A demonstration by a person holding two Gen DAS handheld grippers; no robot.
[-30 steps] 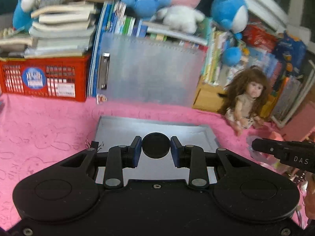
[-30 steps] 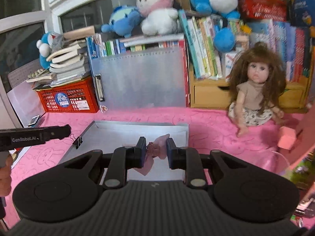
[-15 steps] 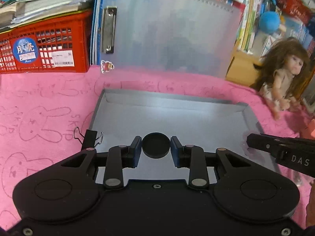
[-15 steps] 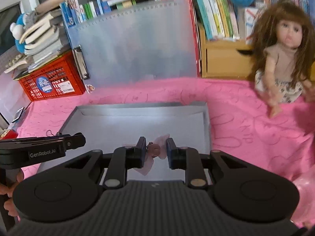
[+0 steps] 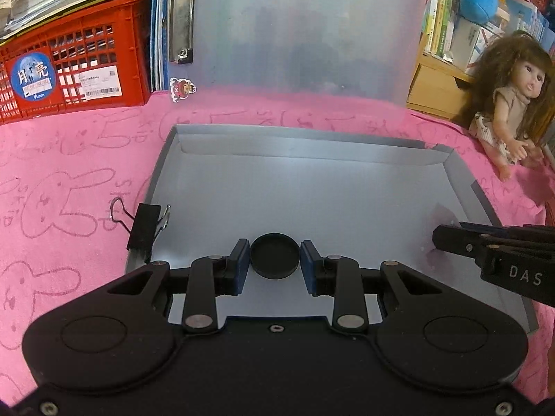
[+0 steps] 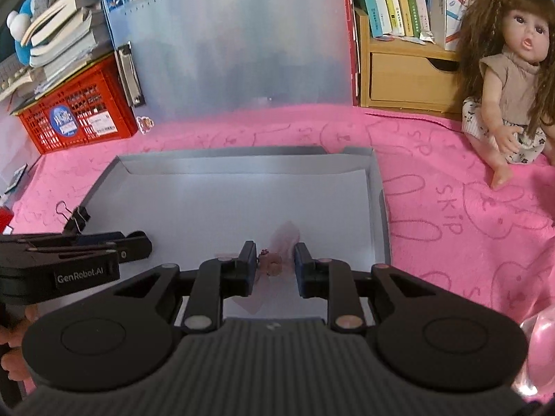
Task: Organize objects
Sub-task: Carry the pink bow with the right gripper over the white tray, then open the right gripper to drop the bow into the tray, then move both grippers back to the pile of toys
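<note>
My left gripper [image 5: 275,264] is shut on a round black lid [image 5: 274,256] and holds it low over the near part of a shallow grey tray [image 5: 298,145]. My right gripper [image 6: 275,262] is shut on a small pink bow ornament [image 6: 274,263], also low over the tray [image 6: 378,187]. The right gripper shows at the right edge of the left wrist view [image 5: 492,253]; the left gripper shows at the left of the right wrist view [image 6: 76,253]. A black binder clip [image 5: 144,227] sits on the tray's left rim.
A pink bunny-print cloth [image 5: 62,180] covers the surface. Behind the tray stand a translucent clipboard [image 5: 295,31], a red crate [image 5: 69,72] under books, a wooden drawer box [image 6: 409,79] and a long-haired doll [image 6: 513,72].
Both grippers have tilted down and come closer to the tray, each still holding its object. The shelf and plush toys have left the views.
</note>
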